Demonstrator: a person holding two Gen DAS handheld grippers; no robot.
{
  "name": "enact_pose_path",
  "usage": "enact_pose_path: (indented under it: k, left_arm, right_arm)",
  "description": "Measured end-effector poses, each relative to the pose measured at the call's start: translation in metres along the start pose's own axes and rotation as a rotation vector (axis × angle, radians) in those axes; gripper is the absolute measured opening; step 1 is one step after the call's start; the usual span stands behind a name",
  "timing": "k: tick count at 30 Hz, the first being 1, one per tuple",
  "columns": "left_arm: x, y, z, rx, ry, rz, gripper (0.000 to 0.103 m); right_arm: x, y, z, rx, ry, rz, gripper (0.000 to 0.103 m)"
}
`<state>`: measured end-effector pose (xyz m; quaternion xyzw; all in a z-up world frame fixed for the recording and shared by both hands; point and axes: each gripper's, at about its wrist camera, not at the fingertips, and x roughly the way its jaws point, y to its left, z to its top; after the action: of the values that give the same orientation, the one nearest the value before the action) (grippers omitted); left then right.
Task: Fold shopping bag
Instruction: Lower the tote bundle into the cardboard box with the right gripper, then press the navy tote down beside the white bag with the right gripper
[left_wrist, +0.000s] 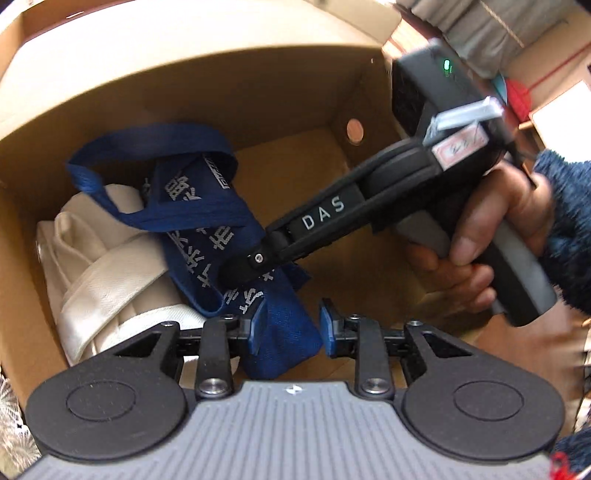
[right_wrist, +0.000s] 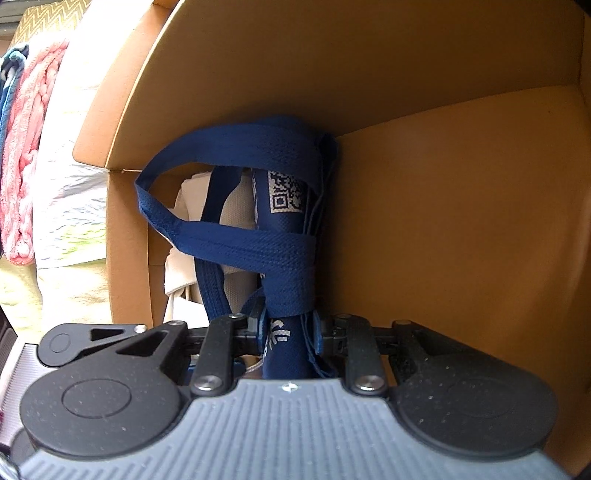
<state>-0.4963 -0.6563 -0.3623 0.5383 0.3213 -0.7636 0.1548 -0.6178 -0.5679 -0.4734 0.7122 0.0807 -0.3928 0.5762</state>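
Hand at right of frame angles right tool down, clenched on blue bag; left tool released, fingertips hidden

An open cardboard box holds a rolled blue shopping bag beside a cream bag

You can read "DAS" in white on the right gripper; the blue bag carries white characters and a QR code.
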Motion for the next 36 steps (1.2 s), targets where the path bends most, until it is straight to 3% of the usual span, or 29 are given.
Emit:
enact_pose_path:
  k: [7,11,16,18,20,22,25,32,36]
  left_arm:
    - [0.005,0.005,0.004,-0.024,0.025,0.034,0.047]
    - [0.004,0.007,0.002,-0.045,0.029,0.044,0.052]
    - [-0.003,0.007,0.0,-0.04,0.028,0.049,0.053]
    - [-0.006,0.008,-0.002,-0.04,0.026,0.049,0.053]
    - [-0.01,0.008,-0.004,-0.038,0.022,0.051,0.053]
    - [-0.014,0.009,-0.005,-0.043,0.019,0.054,0.053]
    - [-0.036,0.012,-0.01,-0.065,0.01,0.056,0.042]
    - [-0.113,0.026,-0.036,-0.169,-0.105,0.101,0.043]
    - [-0.131,0.037,-0.047,-0.222,-0.109,0.156,0.043]
  right_arm:
    - [0.004,0.003,-0.004,0.036,0.004,-0.023,0.024]
    - [0.002,0.01,-0.002,0.049,0.006,-0.069,0.036]
    - [-0.018,0.035,0.005,-0.014,-0.077,-0.148,0.039]
    - [-0.025,0.05,0.006,-0.087,-0.114,-0.185,0.035]
    - [-0.023,0.066,0.005,-0.177,-0.121,-0.248,0.01]
    - [-0.013,0.077,0.003,-0.251,-0.107,-0.306,0.01]
    - [-0.007,0.083,0.001,-0.269,-0.109,-0.345,0.01]
    - [-0.003,0.08,-0.004,-0.224,-0.117,-0.351,0.01]
    - [0.0,0.081,-0.006,-0.153,-0.127,-0.305,0.01]
